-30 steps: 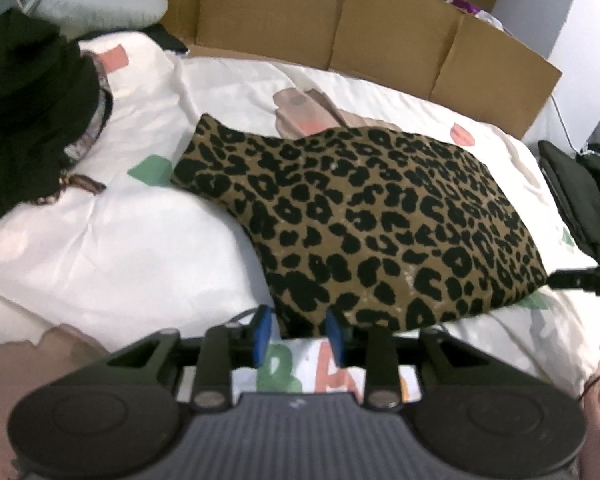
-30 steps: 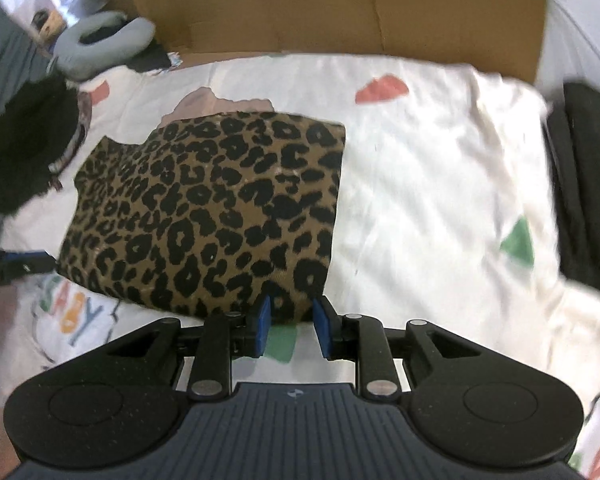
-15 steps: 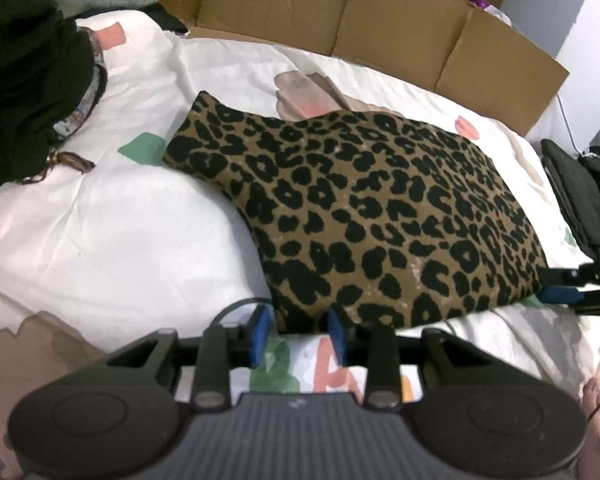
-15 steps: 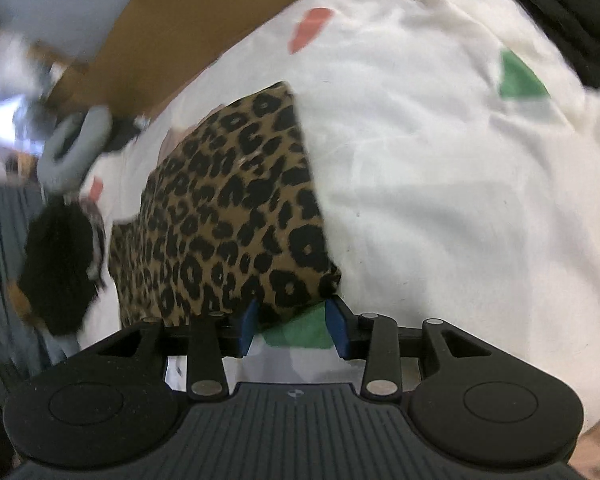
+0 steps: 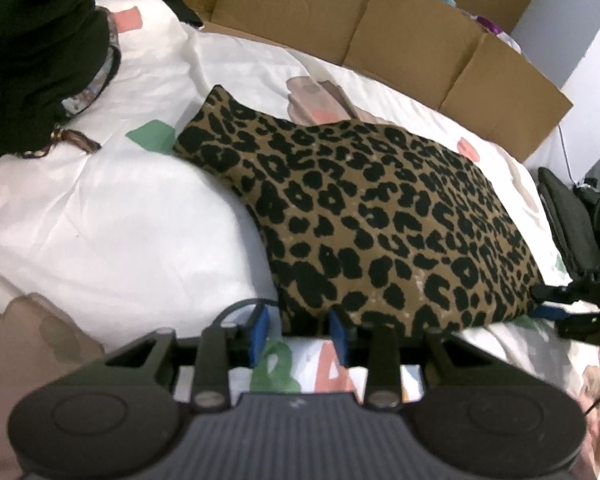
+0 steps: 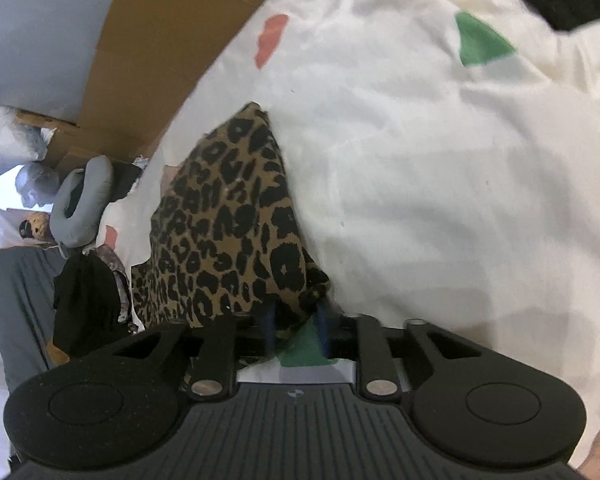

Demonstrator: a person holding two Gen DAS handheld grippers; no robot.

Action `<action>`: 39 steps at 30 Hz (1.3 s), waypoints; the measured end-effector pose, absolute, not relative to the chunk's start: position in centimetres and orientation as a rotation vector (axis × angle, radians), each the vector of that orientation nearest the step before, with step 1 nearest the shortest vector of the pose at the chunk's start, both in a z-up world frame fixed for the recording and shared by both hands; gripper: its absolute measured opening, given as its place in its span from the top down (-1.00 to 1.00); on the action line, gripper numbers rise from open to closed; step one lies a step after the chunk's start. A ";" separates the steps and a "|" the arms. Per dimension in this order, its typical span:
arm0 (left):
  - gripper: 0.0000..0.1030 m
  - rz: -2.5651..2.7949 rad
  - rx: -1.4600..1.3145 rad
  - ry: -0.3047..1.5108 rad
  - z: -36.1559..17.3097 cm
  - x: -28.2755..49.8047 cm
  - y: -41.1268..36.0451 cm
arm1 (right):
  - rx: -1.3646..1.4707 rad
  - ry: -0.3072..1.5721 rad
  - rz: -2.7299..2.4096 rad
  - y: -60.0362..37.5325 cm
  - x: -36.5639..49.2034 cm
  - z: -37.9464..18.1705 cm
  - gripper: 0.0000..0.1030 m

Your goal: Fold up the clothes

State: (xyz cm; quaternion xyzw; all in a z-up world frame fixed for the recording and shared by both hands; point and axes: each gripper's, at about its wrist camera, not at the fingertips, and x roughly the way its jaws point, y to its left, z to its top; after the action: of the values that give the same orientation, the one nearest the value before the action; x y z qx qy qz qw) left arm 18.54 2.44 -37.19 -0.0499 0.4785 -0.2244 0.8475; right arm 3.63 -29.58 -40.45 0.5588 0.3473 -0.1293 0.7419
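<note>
Left wrist view: bed (image 5: 112,216) carries leopard garment (image 5: 380,224), already folded to a compact panel. Left gripper (image 5: 298,330) spread at its near edge, nothing held. Right gripper (image 6: 296,320) pinching the garment's corner. Judgement: one more fold likely remains.
</note>
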 end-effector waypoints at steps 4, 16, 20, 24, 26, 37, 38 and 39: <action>0.21 -0.471 -0.152 1.005 -37.8 18.7 2.6 | 1.253 0.748 -0.260 -29.2 4.1 -41.0 0.33; 0.85 -0.490 -0.154 1.007 -37.6 18.6 2.4 | 1.203 0.734 -0.230 -29.5 5.0 -40.1 0.77; 0.86 -0.479 -0.185 1.040 -36.9 18.8 2.2 | 1.163 0.721 -0.229 -29.6 5.1 -38.7 0.78; 0.87 -0.468 -0.186 1.090 -36.3 18.9 1.7 | 1.146 0.703 -0.245 -30.0 4.9 -37.6 0.79; 0.87 -0.455 -0.182 1.124 -35.9 19.0 1.3 | 1.143 0.695 -0.250 -30.4 4.9 -37.1 0.79; 0.89 -0.520 -0.120 1.262 -35.4 19.7 1.2 | 1.135 0.674 -0.260 -31.9 4.6 -34.6 0.81; 0.89 -0.526 -0.112 1.272 -35.3 19.8 1.3 | 1.138 0.679 -0.258 -31.7 4.5 -34.5 0.81; 0.89 -0.529 -0.109 1.279 -35.2 19.9 1.4 | 1.142 0.684 -0.255 -31.5 4.3 -34.5 0.81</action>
State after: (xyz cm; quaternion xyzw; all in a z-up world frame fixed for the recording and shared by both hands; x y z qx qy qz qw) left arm 19.88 1.39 -35.19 -0.0502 0.5892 -0.2437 0.7687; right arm 4.34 -31.47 -34.47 0.5282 0.3165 -0.1180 0.7790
